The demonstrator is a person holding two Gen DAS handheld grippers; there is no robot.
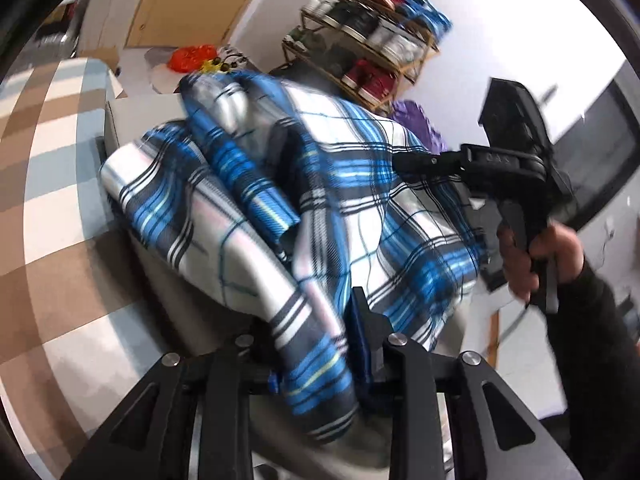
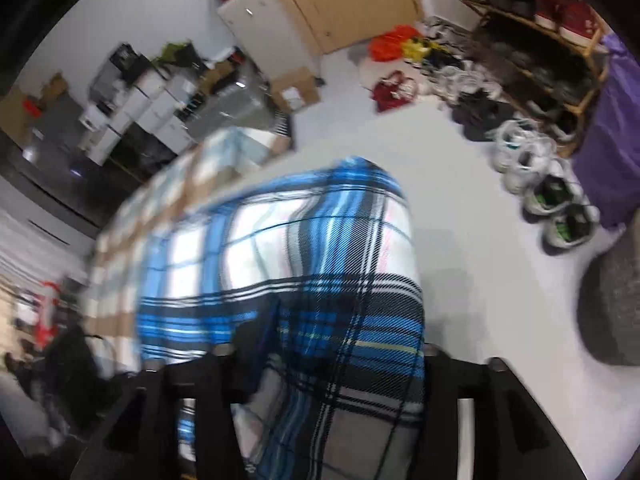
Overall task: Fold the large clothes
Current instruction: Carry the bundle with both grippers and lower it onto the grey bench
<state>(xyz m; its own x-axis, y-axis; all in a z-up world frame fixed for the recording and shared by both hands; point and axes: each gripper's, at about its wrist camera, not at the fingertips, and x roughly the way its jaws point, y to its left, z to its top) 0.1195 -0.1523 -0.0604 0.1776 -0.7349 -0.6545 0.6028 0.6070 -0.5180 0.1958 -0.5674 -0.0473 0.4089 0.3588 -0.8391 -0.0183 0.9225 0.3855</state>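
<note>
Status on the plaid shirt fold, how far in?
Early. Done: both grips taken. In hand: left hand-held gripper and right hand-held gripper each pinch the plaid shirt, lifted and bunched above the checkered surface. Left: spread flat, fold; no neat fold visible yet.

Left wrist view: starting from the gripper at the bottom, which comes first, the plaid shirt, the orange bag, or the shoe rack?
1. plaid shirt, clamped in the left gripper itself.
2 and 3. orange bag, upper left on the floor, and shoe rack, upper right by the wall: both far, too close to call.

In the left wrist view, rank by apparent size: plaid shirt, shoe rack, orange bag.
1. plaid shirt, far the largest, though nearest the camera.
2. shoe rack.
3. orange bag, smallest, though farther off.
</note>
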